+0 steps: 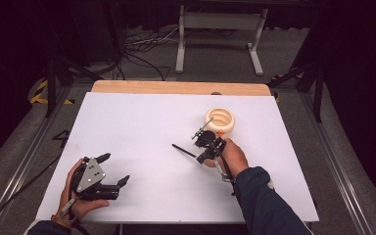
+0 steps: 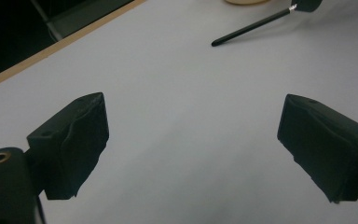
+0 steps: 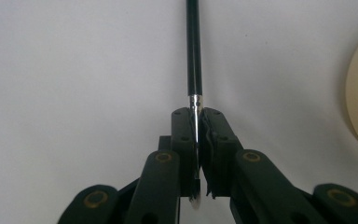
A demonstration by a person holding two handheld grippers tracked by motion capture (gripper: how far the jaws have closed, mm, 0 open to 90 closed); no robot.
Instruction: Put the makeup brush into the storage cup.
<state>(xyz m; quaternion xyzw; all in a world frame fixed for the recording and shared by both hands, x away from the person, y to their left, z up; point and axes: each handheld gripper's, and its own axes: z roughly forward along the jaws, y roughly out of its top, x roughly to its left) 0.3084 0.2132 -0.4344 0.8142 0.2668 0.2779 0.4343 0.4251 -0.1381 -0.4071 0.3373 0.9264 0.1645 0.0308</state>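
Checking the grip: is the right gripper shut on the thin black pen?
Shut: the right gripper clamps the thin black pen's silver end, pads pressing both sides.

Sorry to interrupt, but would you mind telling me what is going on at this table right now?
A person works at a white table with a gripper in each hand. The right gripper is shut on the silver end of a thin black stick, holding it next to a cream-coloured ribbed cup. The stick's black end points away from the cup. The left gripper sits open near the table's front left corner, with nothing between its jaws.
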